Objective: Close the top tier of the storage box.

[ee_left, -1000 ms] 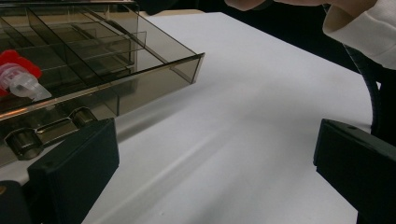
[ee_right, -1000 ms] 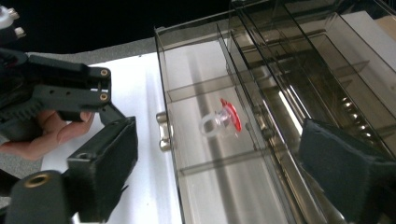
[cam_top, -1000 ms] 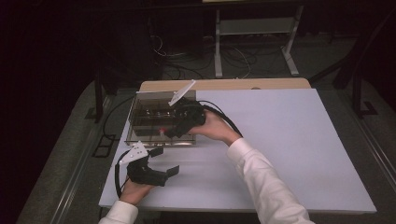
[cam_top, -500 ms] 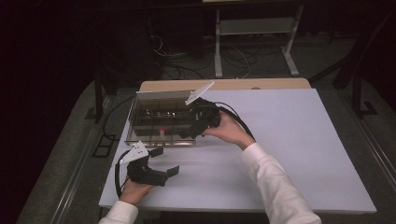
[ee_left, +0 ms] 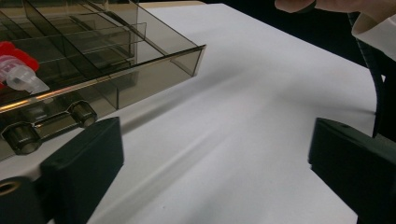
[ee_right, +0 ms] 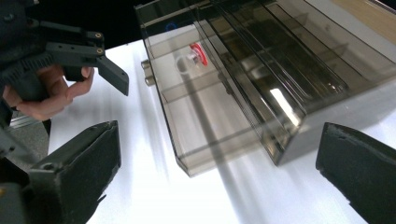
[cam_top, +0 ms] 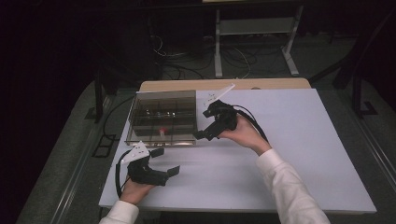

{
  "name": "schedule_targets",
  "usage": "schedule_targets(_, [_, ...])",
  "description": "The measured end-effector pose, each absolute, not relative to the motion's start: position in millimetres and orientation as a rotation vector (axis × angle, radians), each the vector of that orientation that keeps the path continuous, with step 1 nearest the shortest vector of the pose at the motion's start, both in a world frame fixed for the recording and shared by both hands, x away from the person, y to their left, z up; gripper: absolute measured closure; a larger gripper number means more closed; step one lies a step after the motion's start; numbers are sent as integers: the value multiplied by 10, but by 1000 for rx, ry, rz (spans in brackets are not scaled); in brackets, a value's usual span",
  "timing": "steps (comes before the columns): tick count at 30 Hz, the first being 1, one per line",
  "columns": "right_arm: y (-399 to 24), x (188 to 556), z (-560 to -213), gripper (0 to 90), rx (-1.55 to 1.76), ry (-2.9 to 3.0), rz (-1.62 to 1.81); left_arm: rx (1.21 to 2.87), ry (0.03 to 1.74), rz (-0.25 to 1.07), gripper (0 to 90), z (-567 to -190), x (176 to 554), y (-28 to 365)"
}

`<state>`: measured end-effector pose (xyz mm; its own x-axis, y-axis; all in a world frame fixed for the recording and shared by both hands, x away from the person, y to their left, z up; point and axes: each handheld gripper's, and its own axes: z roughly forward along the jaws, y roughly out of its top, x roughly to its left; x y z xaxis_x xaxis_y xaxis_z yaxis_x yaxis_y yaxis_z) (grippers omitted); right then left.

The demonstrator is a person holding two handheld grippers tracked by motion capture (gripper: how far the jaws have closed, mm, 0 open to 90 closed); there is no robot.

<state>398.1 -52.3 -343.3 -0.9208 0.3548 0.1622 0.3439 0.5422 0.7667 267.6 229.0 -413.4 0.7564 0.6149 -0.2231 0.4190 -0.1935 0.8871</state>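
A smoky clear compartment box (cam_top: 161, 114) stands at the back left of the white tabletop (cam_top: 299, 140). A small vial with a red cap (cam_top: 162, 132) lies in one of its front compartments; it is also seen as the vial (ee_left: 18, 70) and the vial (ee_right: 196, 51). My right gripper (cam_top: 201, 135) hovers just off the box's right front corner. Its jaws have just been opening and are now open, with nothing between them. The box (ee_right: 243, 93) lies ahead of my right gripper (ee_right: 217, 182). My left gripper (cam_top: 166, 161) rests open in front of the box, apart from it.
A tan wooden strip (cam_top: 224, 84) runs along the table's far edge. Cables and a metal frame (cam_top: 254, 42) sit on the dark floor behind. The box's front hinge knobs (ee_left: 51, 126) face my left gripper (ee_left: 219, 172). The other hand's sleeve (ee_left: 373, 28) is at the upper right.
My right gripper has drawn back to the right, from over the box's compartments to beside its right front corner. The left gripper has stayed put.
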Motion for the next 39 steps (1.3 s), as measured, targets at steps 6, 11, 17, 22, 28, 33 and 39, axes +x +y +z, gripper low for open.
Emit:
schedule_targets(6, [-695, 3913, -3466, 4, 661, 2715, 1398, 1850, 801, 194, 99, -4132, 2678, 2280])
schedule_targets(11, [-820, 3845, -3503, 4, 672, 2694, 1418, 1858, 823, 185, 167, -4131, 2689, 2277])
schedule_targets(17, [-947, 3778, -3545, 4, 695, 2682, 1426, 1872, 839, 158, 378, -4128, 2717, 2287])
schedule_targets(22, [-1055, 3724, -3590, 4, 717, 2667, 1431, 1890, 874, 177, 559, -4122, 2743, 2294])
schedule_targets(28, [-1194, 3665, -3648, 4, 759, 2641, 1443, 1930, 920, 205, 779, -4120, 2789, 2306])
schedule_targets(33, [-1325, 3604, -3712, 4, 796, 2614, 1454, 1931, 944, 237, 888, -4102, 2817, 2320])
schedule_targets(39, [-1511, 3503, -3765, 4, 848, 2573, 1466, 1955, 955, 255, 889, -4092, 2841, 2309])
